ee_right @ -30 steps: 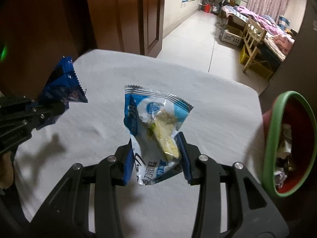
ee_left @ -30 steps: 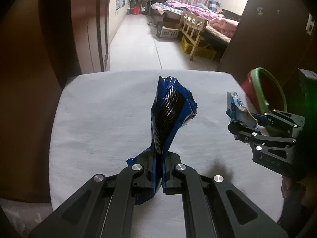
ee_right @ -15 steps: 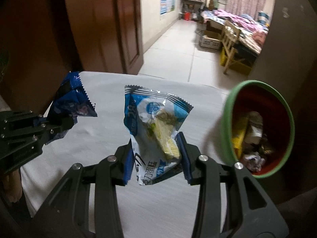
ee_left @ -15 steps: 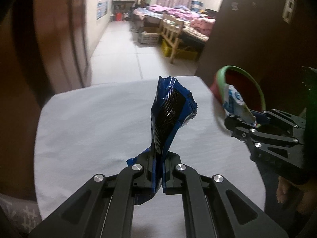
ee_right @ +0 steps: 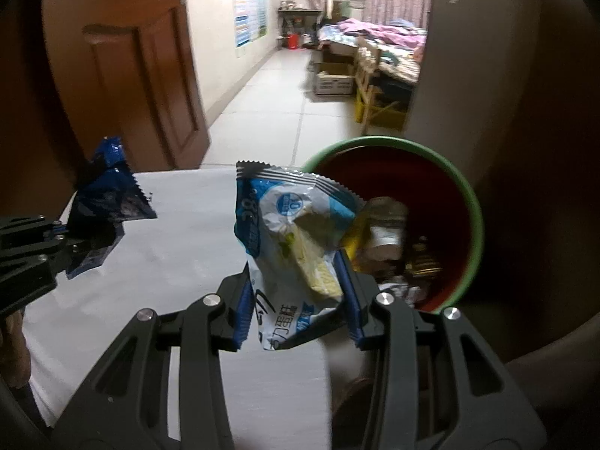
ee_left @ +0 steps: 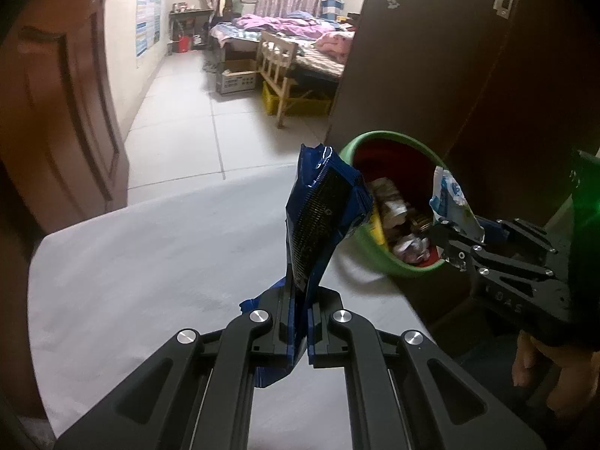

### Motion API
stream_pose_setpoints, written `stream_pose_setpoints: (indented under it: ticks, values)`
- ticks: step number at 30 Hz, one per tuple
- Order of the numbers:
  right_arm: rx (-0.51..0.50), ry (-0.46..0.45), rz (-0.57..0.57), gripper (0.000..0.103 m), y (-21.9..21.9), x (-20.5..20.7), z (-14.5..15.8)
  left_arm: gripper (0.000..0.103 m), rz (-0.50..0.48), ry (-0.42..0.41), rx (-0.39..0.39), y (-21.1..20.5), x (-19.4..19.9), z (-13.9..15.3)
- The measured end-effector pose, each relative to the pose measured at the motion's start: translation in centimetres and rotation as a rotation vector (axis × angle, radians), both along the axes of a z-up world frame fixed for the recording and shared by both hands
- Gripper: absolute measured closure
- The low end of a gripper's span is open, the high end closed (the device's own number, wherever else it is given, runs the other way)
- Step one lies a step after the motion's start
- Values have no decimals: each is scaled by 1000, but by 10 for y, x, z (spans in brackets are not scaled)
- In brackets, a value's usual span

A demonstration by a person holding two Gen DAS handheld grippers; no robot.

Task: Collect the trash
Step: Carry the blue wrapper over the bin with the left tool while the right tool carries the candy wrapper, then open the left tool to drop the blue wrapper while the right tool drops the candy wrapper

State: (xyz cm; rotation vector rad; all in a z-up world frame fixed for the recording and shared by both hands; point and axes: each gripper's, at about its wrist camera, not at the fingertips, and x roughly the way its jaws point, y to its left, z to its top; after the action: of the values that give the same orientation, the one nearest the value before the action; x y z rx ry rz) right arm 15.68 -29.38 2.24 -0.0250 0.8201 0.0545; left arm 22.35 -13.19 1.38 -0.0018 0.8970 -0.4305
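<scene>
My left gripper (ee_left: 299, 332) is shut on a dark blue snack wrapper (ee_left: 318, 217), held upright above the white table (ee_left: 150, 262). It also shows at the left of the right wrist view (ee_right: 107, 206). My right gripper (ee_right: 296, 302) is shut on a white and light-blue wrapper (ee_right: 288, 240); this wrapper also shows in the left wrist view (ee_left: 450, 202). A red bin with a green rim (ee_right: 474, 202) holds several pieces of trash just past the table's right edge. It also shows in the left wrist view (ee_left: 378, 258). Both wrappers are near its rim.
A brown wooden door (ee_right: 142, 67) stands at the left, a dark door panel (ee_left: 431, 75) behind the bin. Tiled floor (ee_left: 195, 120) leads to a bedroom with a bed (ee_left: 296, 33), a wooden chair (ee_left: 277, 60) and a cardboard box (ee_left: 236, 78).
Both grippers have swung right toward the bin, still holding their wrappers. The bin has come further into both views and now lies right by both wrappers.
</scene>
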Motion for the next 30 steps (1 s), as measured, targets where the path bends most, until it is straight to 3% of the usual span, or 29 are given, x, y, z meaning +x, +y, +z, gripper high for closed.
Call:
stream_pose_setpoints:
  ticks: [12, 30]
  values:
    - [-14, -21, -108, 64, -64, 16, -4, 101, -110, -31, -3, -80, 25, 10]
    - [-38, -10, -147, 64, -99, 55, -19, 100, -171, 2, -34, -133, 82, -9]
